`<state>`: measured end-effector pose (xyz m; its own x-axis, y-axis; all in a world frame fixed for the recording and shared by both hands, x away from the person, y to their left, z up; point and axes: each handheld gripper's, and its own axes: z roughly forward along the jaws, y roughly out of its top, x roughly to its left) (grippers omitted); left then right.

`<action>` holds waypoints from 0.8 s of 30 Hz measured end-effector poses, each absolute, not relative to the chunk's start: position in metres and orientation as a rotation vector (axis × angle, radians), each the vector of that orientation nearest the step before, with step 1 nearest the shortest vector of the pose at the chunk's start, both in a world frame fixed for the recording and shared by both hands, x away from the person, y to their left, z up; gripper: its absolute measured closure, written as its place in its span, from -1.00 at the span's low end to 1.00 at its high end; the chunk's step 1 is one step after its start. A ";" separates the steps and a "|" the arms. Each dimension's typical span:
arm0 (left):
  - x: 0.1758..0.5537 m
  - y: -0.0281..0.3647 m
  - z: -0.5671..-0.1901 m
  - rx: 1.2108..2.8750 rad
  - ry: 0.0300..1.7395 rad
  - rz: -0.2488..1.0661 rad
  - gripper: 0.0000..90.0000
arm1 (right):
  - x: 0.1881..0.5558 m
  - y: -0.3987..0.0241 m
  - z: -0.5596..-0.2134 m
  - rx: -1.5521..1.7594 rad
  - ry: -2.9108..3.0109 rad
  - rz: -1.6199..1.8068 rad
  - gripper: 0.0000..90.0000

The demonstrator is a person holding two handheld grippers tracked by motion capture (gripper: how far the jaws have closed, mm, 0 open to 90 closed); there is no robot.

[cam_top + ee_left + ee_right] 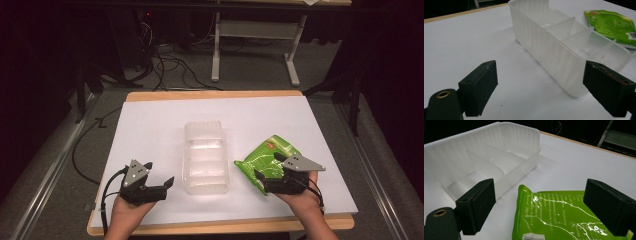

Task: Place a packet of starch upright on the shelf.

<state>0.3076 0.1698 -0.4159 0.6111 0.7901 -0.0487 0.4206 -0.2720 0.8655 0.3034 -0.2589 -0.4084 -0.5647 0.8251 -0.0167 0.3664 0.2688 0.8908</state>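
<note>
High view showed the right tool (270, 174) spread wide over the near edge of the green packet (265, 159), right of the clear divided bin (205, 156); the left tool (159, 176) gaped empty over the white surface (150, 125).

This looked like a lab or test room: a white-topped counter (150, 120) stood on grey carpet (250, 65) under dim light, with tangled black cables (170, 65) at upper left and a metal-legged desk frame (255, 45) at top centre.

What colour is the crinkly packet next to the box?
Bright green packet with shiny white lines, seen best in the right gripper view.
</note>
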 end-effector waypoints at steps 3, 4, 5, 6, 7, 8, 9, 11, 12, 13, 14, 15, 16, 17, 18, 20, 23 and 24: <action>0.307 0.170 -0.416 1.900 0.972 0.506 -0.69 | 0.303 -0.260 -0.408 1.068 2.063 1.245 -0.75; 0.307 0.171 -0.416 1.908 0.972 0.514 -0.68 | 0.303 -0.260 -0.409 1.064 2.066 1.245 -0.74; 0.307 0.170 -0.417 1.912 0.970 0.511 -0.68 | 0.303 -0.260 -0.409 1.064 2.070 1.246 -0.72; 0.308 0.171 -0.417 1.913 0.975 0.500 -0.68 | 0.303 -0.260 -0.409 1.063 2.076 1.249 -0.69; 0.308 0.171 -0.417 1.913 0.975 0.500 -0.68 | 0.304 -0.260 -0.409 1.057 2.082 1.246 -0.68; 0.308 0.171 -0.418 1.920 0.972 0.500 -0.68 | 0.304 -0.260 -0.409 1.055 2.087 1.243 -0.68; 0.308 0.170 -0.418 1.921 0.973 0.501 -0.68 | 0.304 -0.259 -0.410 1.057 2.089 1.243 -0.67; 0.308 0.170 -0.419 1.926 0.969 0.502 -0.67 | 0.305 -0.259 -0.411 1.063 2.094 1.237 -0.67; 0.308 0.170 -0.419 1.926 0.969 0.502 -0.67 | 0.305 -0.259 -0.411 1.063 2.094 1.237 -0.67; 0.308 0.170 -0.419 1.932 0.968 0.504 -0.67 | 0.306 -0.260 -0.411 1.061 2.094 1.237 -0.67; 0.308 0.170 -0.420 1.935 0.968 0.501 -0.67 | 0.307 -0.260 -0.411 1.066 2.097 1.240 -0.65; 0.308 0.170 -0.420 1.940 0.966 0.499 -0.67 | 0.307 -0.261 -0.411 1.071 2.095 1.238 -0.64; 0.308 0.170 -0.420 1.940 0.966 0.499 -0.67 | 0.307 -0.261 -0.411 1.071 2.095 1.238 -0.64; 0.309 0.170 -0.421 1.946 0.966 0.502 -0.67 | 0.308 -0.262 -0.411 1.080 2.092 1.243 -0.64; 0.309 0.170 -0.421 1.947 0.968 0.505 -0.67 | 0.309 -0.264 -0.411 1.090 2.087 1.245 -0.64; 0.309 0.170 -0.421 1.945 0.970 0.503 -0.67 | 0.314 -0.269 -0.411 1.111 2.078 1.245 -0.64; 0.309 0.170 -0.422 1.950 0.969 0.501 -0.67 | 0.318 -0.273 -0.412 1.132 2.076 1.242 -0.63; 0.309 0.171 -0.422 1.952 0.970 0.496 -0.67 | 0.320 -0.276 -0.414 1.146 2.071 1.238 -0.62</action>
<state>0.3093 0.1705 -0.4219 0.6161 0.7872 -0.0279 0.4378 -0.3128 0.8429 0.3205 -0.2755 -0.4136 -0.5432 0.8392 0.0251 0.4192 0.2452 0.8742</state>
